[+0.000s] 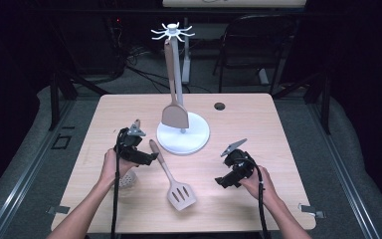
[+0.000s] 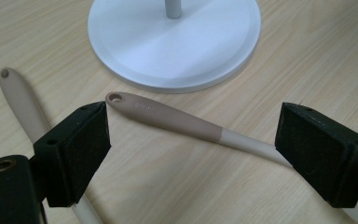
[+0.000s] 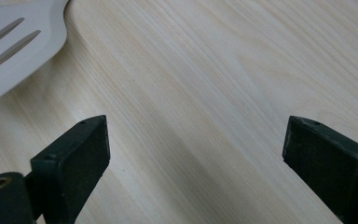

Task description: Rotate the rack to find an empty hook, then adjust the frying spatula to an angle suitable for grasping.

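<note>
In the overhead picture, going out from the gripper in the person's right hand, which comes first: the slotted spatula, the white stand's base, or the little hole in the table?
From the right gripper:
1. Slotted spatula, lying just to its left.
2. Stand base, farther up and left, at the table's middle.
3. Hole, near the table's far edge.

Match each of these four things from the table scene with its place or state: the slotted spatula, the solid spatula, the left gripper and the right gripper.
Things:
1. slotted spatula
2. solid spatula
3. left gripper
4. right gripper

Places or states:
A. hangs from the white stand
B. open over bare table
C. lies flat on the table
D. open over a brown handle

Pairs: 1-C, 2-A, 3-D, 4-B
</note>
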### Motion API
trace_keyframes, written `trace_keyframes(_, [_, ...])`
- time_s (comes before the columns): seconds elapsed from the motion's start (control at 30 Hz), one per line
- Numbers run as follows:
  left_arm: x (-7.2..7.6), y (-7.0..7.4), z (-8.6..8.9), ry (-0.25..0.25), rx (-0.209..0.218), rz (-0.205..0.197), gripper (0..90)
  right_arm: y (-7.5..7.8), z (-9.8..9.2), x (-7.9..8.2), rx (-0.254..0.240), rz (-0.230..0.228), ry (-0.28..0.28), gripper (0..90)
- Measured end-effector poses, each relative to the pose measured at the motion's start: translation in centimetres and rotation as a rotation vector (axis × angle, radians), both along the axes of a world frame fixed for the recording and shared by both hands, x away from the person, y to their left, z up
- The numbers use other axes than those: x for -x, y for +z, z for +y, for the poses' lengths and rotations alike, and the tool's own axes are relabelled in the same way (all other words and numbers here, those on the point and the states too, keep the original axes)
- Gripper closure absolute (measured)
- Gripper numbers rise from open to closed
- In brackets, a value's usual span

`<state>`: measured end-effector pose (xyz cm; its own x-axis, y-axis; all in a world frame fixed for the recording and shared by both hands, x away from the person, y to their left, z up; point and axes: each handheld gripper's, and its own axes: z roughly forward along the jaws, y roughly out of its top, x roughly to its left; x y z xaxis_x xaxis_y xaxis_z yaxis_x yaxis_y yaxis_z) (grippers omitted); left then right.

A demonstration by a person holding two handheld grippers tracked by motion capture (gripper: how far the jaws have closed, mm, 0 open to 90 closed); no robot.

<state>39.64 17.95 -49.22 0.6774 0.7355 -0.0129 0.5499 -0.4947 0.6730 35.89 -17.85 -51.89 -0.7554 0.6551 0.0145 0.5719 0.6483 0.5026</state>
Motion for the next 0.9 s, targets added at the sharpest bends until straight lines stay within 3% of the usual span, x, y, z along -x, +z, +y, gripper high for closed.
trace_keyframes(0.3, [0.4,-0.3,0.7,0.035,0.026,0.002,9.6,0.0,0.2,0.4,-0.002,-0.013,-0.005,9.6])
trace_keyframes(0.37, [0.5,-0.4,0.8,0.072,0.036,-0.024,9.8,0.2,0.4,0.4,0.013,-0.027,-0.011,13.7])
trace_keyframes(0.43, [0.4,-0.6,0.8,0.082,0.043,-0.009,9.7,0.3,0.5,0.5,0.003,-0.031,-0.017,15.2])
trace_keyframes(0.7, [0.5,-1.1,0.5,0.112,0.06,0.013,7.1,0.9,1.6,1.3,-0.074,-0.044,0.012,35.8])
trace_keyframes(0.87, [0.5,-1.3,0.1,0.117,0.052,0.008,6.4,1.1,2.9,1.9,-0.075,-0.039,0.06,48.0])
trace_keyframes(0.9, [0.5,-1.3,0.1,0.13,0.051,0.001,2.9,1.3,3.6,2.4,-0.088,-0.038,0.084,59.1])
